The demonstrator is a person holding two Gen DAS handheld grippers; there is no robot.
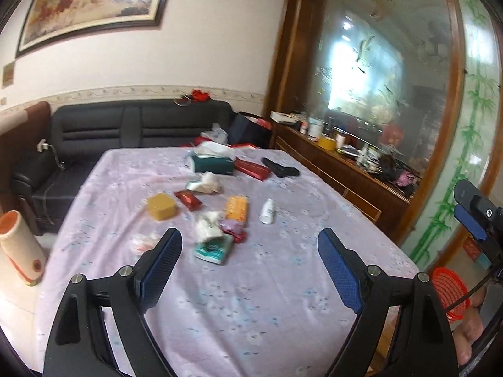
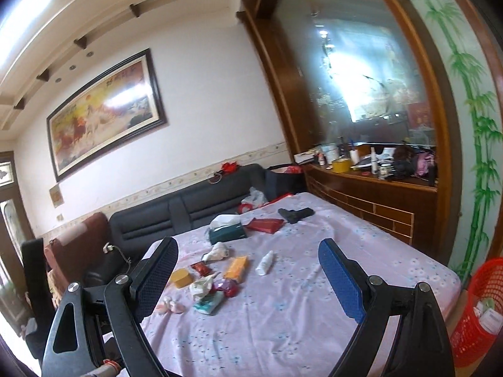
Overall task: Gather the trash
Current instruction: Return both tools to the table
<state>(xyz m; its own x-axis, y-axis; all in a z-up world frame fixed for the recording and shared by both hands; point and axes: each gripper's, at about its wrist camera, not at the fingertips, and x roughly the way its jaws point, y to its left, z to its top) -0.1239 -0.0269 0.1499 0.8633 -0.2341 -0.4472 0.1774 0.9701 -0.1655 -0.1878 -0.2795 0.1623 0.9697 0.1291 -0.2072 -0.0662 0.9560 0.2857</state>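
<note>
Trash lies in a cluster on the table's lilac cloth (image 1: 251,298): a crumpled white tissue (image 1: 207,227), a teal wipes pack (image 1: 213,249), a purple wrapper (image 1: 231,226), a red wrapper (image 1: 187,199), an orange packet (image 1: 237,208), a small white bottle (image 1: 267,211) and a crumpled wad (image 1: 206,183). The cluster also shows in the right wrist view, with the teal pack (image 2: 209,303) nearest. My left gripper (image 1: 250,253) is open and empty, above the near cloth, short of the cluster. My right gripper (image 2: 248,265) is open and empty, held higher. A red mesh basket (image 2: 478,317) with some paper stands off the table's right corner.
A yellow hexagonal box (image 1: 161,205), a green tissue box (image 1: 213,165), a red case (image 1: 251,169) and a black toy gun (image 1: 281,168) lie further back. A black sofa (image 1: 125,125) is behind the table, a wooden sideboard (image 1: 345,169) at right, a cream appliance (image 1: 19,248) at left.
</note>
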